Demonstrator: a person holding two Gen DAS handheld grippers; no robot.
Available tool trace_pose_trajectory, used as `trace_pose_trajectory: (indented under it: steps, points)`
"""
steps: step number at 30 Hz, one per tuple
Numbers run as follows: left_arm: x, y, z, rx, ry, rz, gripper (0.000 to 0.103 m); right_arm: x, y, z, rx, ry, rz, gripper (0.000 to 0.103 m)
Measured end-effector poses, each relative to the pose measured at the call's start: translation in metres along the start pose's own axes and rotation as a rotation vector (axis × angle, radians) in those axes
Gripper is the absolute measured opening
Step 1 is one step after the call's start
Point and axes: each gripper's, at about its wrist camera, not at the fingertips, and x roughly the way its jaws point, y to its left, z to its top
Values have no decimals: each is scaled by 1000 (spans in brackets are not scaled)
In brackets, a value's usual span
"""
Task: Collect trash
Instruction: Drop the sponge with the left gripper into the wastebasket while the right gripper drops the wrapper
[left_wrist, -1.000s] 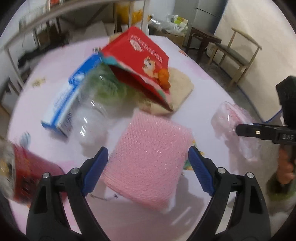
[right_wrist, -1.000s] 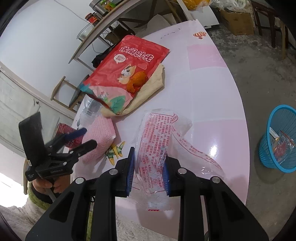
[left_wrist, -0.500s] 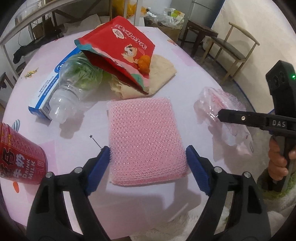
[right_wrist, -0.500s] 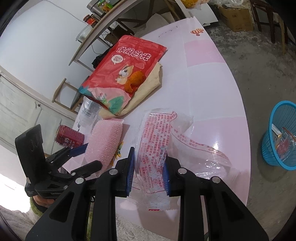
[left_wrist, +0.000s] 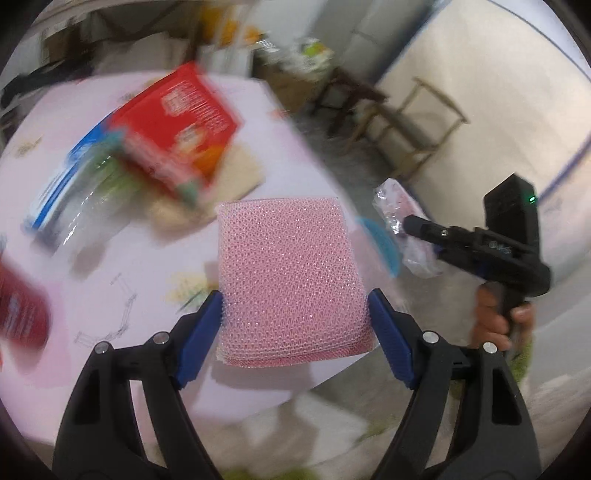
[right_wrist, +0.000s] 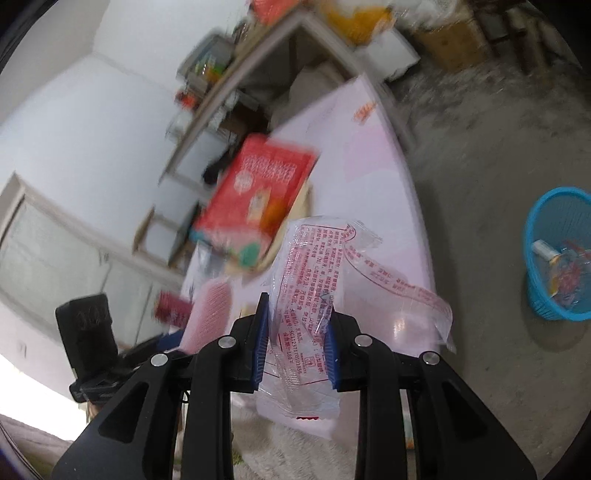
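Observation:
A pink mesh sponge (left_wrist: 288, 266) hangs just above the pink table (left_wrist: 122, 258), casting a shadow below it. My left gripper (left_wrist: 294, 299) grips its two side edges, its jaws still closing. A crumpled clear wrapper with red print (right_wrist: 314, 266) is pinched in my right gripper (right_wrist: 297, 314), which is shut on it and lifted off the table. In the left wrist view the right gripper (left_wrist: 413, 225) and the wrapper (left_wrist: 397, 206) are out past the table's right edge. A blue trash basket (right_wrist: 557, 254) stands on the floor to the right.
A red snack bag (left_wrist: 177, 129) lies on a beige cloth (left_wrist: 240, 173) at the back of the table. A clear bottle (left_wrist: 85, 206), a blue-white box (left_wrist: 51, 199) and a red can (left_wrist: 18, 310) lie at the left. Wooden chairs (left_wrist: 417, 129) stand beyond.
The left gripper has closed on the pink sponge and lifted it off the table. The right gripper has swung up and rightward with the wrapper. Both views are now motion-blurred.

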Motion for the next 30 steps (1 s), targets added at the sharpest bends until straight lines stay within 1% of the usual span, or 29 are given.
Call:
trace_pose_trajectory:
  steps: [2,5,6,8,9,10,11,13,14,15,17,18,19,21,24,27,30]
  points:
    - [17,-26,25,36,23,-59,75,-31,-25,9,71,-98,-56,26]
    - [57,-60,64,67,93,-157,76,-66,-77,17,235,-188,-121,26]
    - [70,-68,74,72,117,-171,76,-72,-92,18,279,-198,-131,26]
    - [118,-90,101,65,210,-208,76,-80,-140,17,422,-206,-149,26]
    - [137,-98,109,64,247,-233,76,-79,-159,16,471,-201,-148,26]
    - [164,-108,118,58,299,-280,76,-76,-180,14,531,-191,-154,26]
    - [183,-115,123,47,331,-293,76,-72,-194,13,573,-183,-156,26]
    - [234,-133,131,45,416,-268,76,-61,-231,11,668,-168,-162,26]
    - [249,-139,132,49,438,-251,76,-55,-249,11,710,-163,-175,27]
    - [272,-150,135,63,467,-234,76,-49,-266,13,739,-160,-169,28]
    - [297,-160,137,68,493,-230,78,-41,-290,15,781,-159,-160,35]
    - [312,-166,140,60,506,-224,80,-34,-307,17,813,-159,-167,36]
    - [326,-169,142,44,511,-214,83,-28,-320,19,827,-155,-158,43]
    - [345,-174,146,1,510,-211,84,-23,-346,16,883,-168,-154,48]
    - [356,-177,146,-30,519,-251,84,-16,-368,8,950,-194,-161,50]
    - [355,-177,144,-23,511,-274,84,-16,-376,-2,970,-216,-164,51]
    - [340,-175,143,-2,493,-280,84,-21,-376,-9,960,-233,-171,51]
